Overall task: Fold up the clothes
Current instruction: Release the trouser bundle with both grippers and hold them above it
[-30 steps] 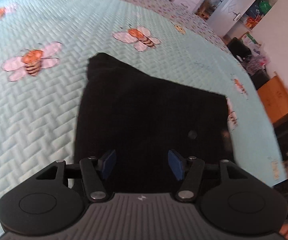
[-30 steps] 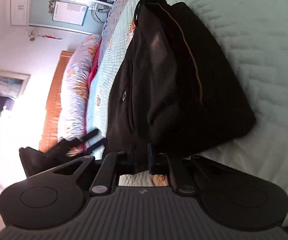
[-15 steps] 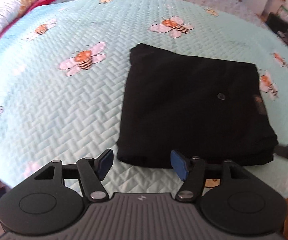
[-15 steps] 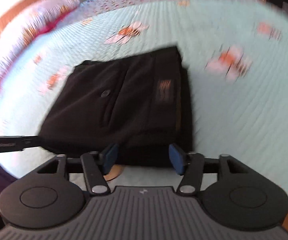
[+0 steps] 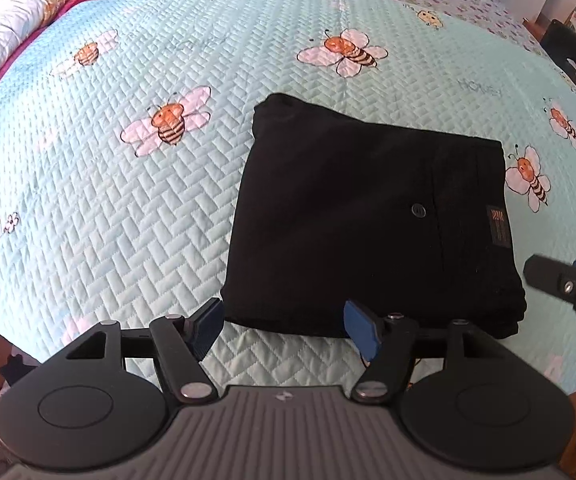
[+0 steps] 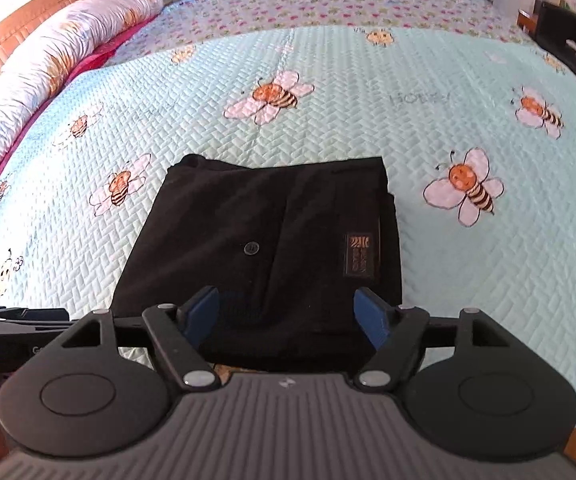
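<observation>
from the left wrist, the black trousers (image 5: 371,232) lie folded in a flat rectangle on the bee quilt (image 5: 128,208), near its front edge; the left gripper (image 5: 284,326) gapes wide, empty. from the right wrist, the right gripper (image 6: 286,312) also stands wide above the near hem. soft, limp cloth, probably light; pinch the stacked layers at an edge.

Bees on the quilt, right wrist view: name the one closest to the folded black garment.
The bee left of the garment; its wing nearly reaches the garment's far left corner. The others sit clearly apart.
</observation>
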`<action>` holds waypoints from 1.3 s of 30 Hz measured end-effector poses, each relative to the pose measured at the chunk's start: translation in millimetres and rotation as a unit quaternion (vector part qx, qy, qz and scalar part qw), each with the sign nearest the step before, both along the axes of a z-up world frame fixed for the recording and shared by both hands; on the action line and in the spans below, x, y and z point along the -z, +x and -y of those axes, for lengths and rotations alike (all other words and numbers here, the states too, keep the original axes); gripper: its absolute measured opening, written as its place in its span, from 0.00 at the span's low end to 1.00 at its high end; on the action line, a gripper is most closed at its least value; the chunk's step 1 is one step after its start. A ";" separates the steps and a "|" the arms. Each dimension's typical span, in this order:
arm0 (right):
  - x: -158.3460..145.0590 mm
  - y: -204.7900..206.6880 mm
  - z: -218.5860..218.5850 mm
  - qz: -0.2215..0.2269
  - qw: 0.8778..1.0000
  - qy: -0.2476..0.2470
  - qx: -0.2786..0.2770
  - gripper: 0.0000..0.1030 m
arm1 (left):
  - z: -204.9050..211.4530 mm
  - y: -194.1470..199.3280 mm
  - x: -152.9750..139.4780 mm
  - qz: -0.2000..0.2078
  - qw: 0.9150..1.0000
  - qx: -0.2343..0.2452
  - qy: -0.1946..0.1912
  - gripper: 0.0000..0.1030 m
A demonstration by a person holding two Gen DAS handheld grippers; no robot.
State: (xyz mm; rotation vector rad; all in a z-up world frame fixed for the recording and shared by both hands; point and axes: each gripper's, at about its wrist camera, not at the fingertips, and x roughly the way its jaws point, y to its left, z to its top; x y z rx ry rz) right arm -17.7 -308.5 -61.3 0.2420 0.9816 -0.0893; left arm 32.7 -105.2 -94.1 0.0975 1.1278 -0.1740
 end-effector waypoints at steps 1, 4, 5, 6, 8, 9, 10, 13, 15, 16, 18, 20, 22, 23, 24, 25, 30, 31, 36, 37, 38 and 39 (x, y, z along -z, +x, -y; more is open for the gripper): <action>0.1 1.1 -0.5 -0.006 1.000 0.002 -0.002 0.73 | 0.9 -0.5 -2.2 0.003 1.000 0.000 0.002 0.67; -1.6 -2.6 -4.9 -0.003 1.000 -0.004 0.001 0.73 | 2.6 -1.4 -6.1 0.014 1.000 0.004 0.007 0.67; -1.5 -2.7 -5.8 -0.003 1.000 -0.008 0.001 0.73 | 3.1 -1.8 -7.5 0.017 1.000 0.006 0.007 0.67; -1.3 -2.7 -6.8 -0.003 1.000 -0.013 0.001 0.73 | 3.3 -2.0 -8.5 0.020 1.000 0.007 0.007 0.67; 0.1 -0.9 -7.8 -0.006 1.000 -0.012 0.004 0.73 | 3.7 -1.8 -10.0 0.023 1.000 0.008 0.006 0.67; 0.7 0.1 -8.3 -0.007 1.000 -0.012 0.005 0.73 | 3.9 -1.3 -10.5 0.024 1.000 0.009 0.006 0.67; 1.4 1.0 -8.8 -0.009 1.000 -0.011 0.007 0.73 | 4.1 -0.9 -11.0 0.025 1.000 0.010 0.006 0.67; 3.4 3.9 -10.3 -0.014 1.000 -0.010 0.011 0.73 | 4.3 1.3 -13.2 0.030 0.999 0.008 0.009 0.67; 3.8 5.6 -11.8 -0.016 1.000 -0.010 0.011 0.73 | 5.2 2.9 -14.9 0.034 0.999 0.009 0.012 0.67; 4.0 6.5 -12.5 -0.017 1.000 -0.009 0.011 0.73 | 5.6 3.4 -15.7 0.036 0.999 0.010 0.012 0.67; 4.0 8.4 -13.3 -0.017 1.000 -0.008 0.013 0.73 | 7.1 4.7 -16.6 0.039 0.999 0.012 0.015 0.67; 5.0 10.9 -13.6 -0.020 1.000 -0.009 0.013 0.73 | 8.1 7.1 -16.0 0.038 0.999 0.012 0.017 0.67; 6.4 13.0 -14.2 -0.023 1.000 -0.009 0.014 0.73 | 8.6 9.2 -14.7 0.033 0.999 0.013 0.016 0.67; 7.9 14.1 -14.4 -0.025 1.000 -0.010 0.014 0.73 | 9.1 10.2 -14.1 0.032 0.999 0.013 0.016 0.67; 9.3 15.0 -14.8 -0.028 0.999 -0.010 0.013 0.73 | 9.7 11.3 -13.5 0.030 0.999 0.013 0.016 0.67; 10.5 16.0 -14.2 -0.031 0.999 -0.010 0.012 0.73 | 10.3 12.1 -12.8 0.029 0.999 0.014 0.017 0.67; 14.7 19.9 -17.7 -0.039 0.999 -0.010 0.007 0.73 | 12.4 16.1 -9.7 0.021 0.999 0.017 0.018 0.67; 14.8 20.6 -18.2 -0.040 0.999 -0.011 0.006 0.73 | 12.5 16.6 -9.6 0.021 0.999 0.017 0.019 0.67; 15.7 23.1 -19.2 -0.040 0.999 -0.010 0.002 0.73 | 12.2 20.3 -10.1 0.019 0.999 0.016 0.020 0.67; 16.2 23.3 -18.9 -0.041 0.999 -0.010 0.003 0.73 | 11.9 21.1 -10.2 0.018 1.000 0.016 0.020 0.67; 16.8 23.5 -18.5 -0.043 0.999 -0.009 0.003 0.73 | 11.9 22.0 -10.3 0.017 1.000 0.016 0.021 0.67; 17.4 23.6 -18.1 -0.044 0.999 -0.008 0.004 0.73 | 12.1 23.0 -10.5 0.017 1.000 0.015 0.020 0.67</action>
